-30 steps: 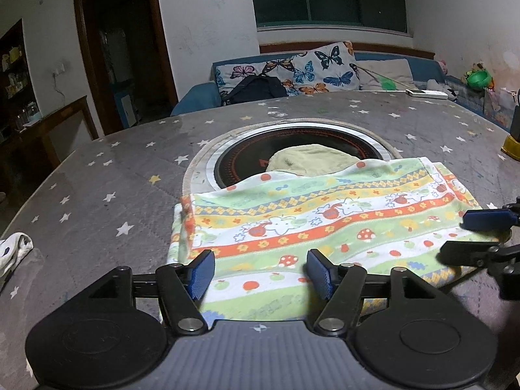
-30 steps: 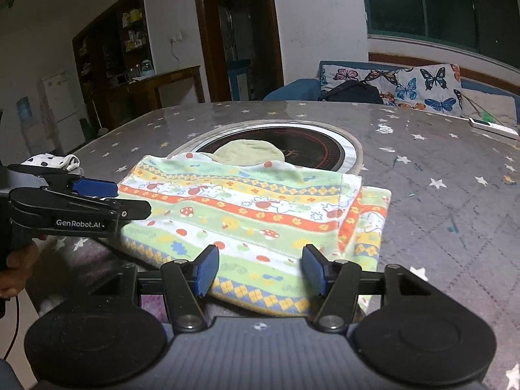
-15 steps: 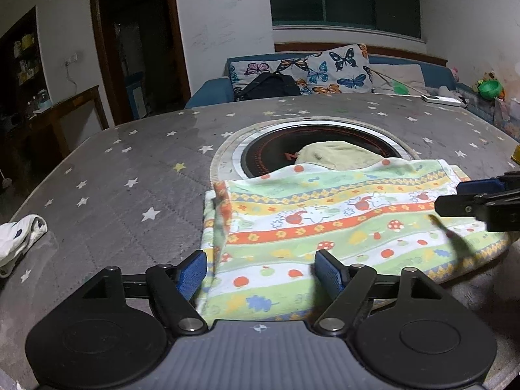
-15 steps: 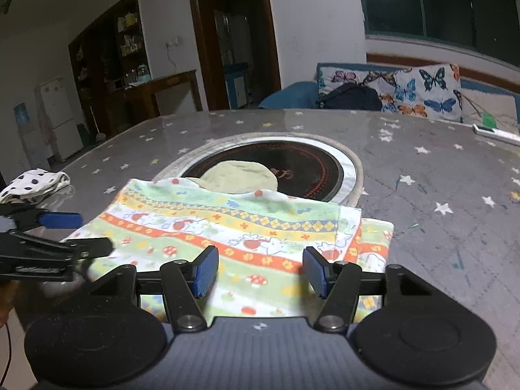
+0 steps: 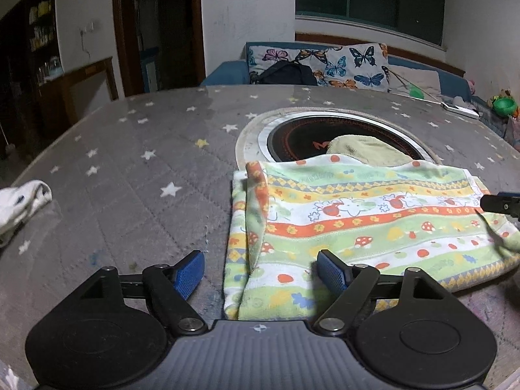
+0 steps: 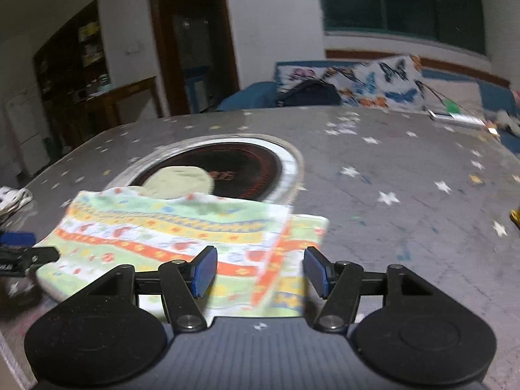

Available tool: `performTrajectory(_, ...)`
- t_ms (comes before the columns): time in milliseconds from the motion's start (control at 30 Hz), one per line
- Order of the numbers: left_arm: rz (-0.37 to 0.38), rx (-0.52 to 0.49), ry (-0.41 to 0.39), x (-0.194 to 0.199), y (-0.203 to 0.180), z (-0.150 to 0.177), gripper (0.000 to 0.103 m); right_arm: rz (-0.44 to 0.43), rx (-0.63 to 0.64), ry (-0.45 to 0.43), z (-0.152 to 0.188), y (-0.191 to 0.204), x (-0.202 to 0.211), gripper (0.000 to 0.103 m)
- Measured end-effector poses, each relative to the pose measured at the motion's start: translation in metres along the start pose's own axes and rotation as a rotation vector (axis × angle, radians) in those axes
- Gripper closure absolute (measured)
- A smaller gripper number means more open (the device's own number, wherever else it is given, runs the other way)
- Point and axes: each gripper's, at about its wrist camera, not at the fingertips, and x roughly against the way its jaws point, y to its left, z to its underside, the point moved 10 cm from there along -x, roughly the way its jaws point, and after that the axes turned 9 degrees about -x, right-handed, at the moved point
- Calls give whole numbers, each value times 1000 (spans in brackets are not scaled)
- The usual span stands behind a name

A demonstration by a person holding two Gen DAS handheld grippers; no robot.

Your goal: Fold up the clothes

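Cloth (image 5: 373, 224), folded, lies flat on my table (image 5: 130, 175), far edge overlapping the round burner (image 5: 341, 133). L gripper (image 5: 260, 269) has jaws apart over its left end, R gripper (image 6: 260, 271) jaws apart over its right end; neither pinches fabric.

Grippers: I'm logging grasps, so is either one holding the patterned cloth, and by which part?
Nothing is held. The left gripper and right gripper are open over the folded patterned cloth's near edge.

Folded striped garment (image 5: 364, 224) on the table

Green, orange, yellow bands with mushroom prints; lies flat, left edge doubled over.
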Motion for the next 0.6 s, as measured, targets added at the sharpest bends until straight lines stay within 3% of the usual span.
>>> performTrajectory(133, 37, 24, 9, -3, 0, -1, 30, -2, -31, 36, 4, -8, -8, 43)
performTrajectory(333, 49, -9, -15, -7, -12, -12, 58, 16, 21, 39, 2, -1, -15, 84)
performTrajectory(600, 52, -20, -30, -30, -31, -36, 60, 82, 47, 10, -11, -14, -27, 86)
